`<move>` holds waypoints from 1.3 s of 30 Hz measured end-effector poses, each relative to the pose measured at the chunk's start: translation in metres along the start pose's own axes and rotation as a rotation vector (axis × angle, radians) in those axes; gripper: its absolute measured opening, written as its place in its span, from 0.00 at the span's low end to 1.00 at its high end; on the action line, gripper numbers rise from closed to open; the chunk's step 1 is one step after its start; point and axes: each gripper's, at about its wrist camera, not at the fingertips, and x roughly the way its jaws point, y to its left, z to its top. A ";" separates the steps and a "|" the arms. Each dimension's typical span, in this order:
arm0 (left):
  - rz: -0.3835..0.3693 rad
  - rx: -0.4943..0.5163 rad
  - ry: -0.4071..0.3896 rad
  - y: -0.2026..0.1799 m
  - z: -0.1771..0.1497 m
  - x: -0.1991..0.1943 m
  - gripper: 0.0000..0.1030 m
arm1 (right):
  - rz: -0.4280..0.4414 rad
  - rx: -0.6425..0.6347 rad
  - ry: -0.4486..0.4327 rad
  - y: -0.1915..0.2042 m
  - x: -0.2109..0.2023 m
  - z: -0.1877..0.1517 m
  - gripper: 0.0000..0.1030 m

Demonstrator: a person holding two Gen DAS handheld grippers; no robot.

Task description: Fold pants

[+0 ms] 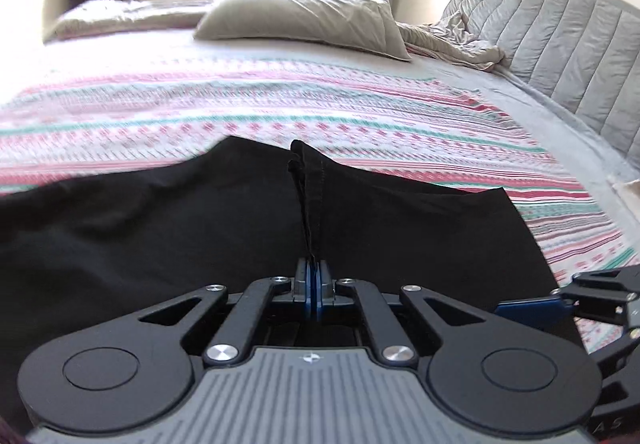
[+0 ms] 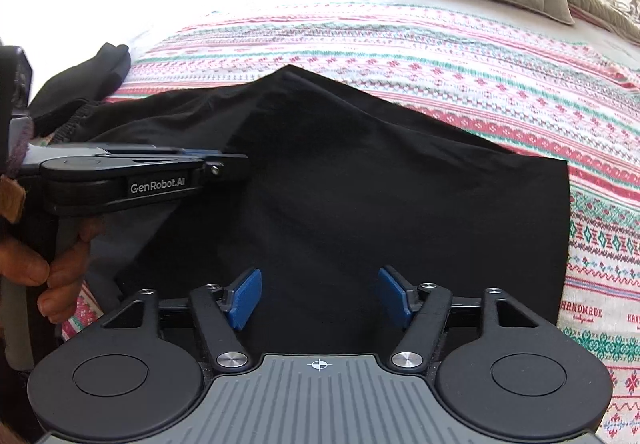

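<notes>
Pants, black and soft (image 2: 360,180), lie spread on the striped patterned bed (image 2: 460,56). Left gripper (image 1: 311,264) pinches a raised seam fold; right gripper (image 2: 320,298) hovers, fingers spread, nothing between them. Next: right needs its own grip before lifting over.

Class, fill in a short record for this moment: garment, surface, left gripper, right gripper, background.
garment: black pants, spread out, one fold pulled up
surface: patterned bedspread on a bed
left gripper: fingers shut on a pinched fold of the pants
right gripper: fingers open, over the pants, gripping nothing
background: grey pillow, padded headboard, curtained window
</notes>
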 end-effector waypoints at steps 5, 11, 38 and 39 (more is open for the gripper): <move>0.054 -0.012 0.006 0.021 0.001 -0.001 0.13 | -0.003 -0.009 0.005 0.002 0.003 0.002 0.65; 0.075 -0.043 0.008 0.042 0.004 -0.005 0.13 | 0.000 -0.015 0.008 0.011 0.011 0.010 0.67; 0.365 -0.326 -0.061 0.240 0.001 -0.066 0.12 | 0.041 -0.122 0.018 0.087 0.062 0.044 0.77; 0.382 -0.332 -0.067 0.245 0.001 -0.069 0.12 | 0.042 -0.122 0.018 0.088 0.062 0.044 0.77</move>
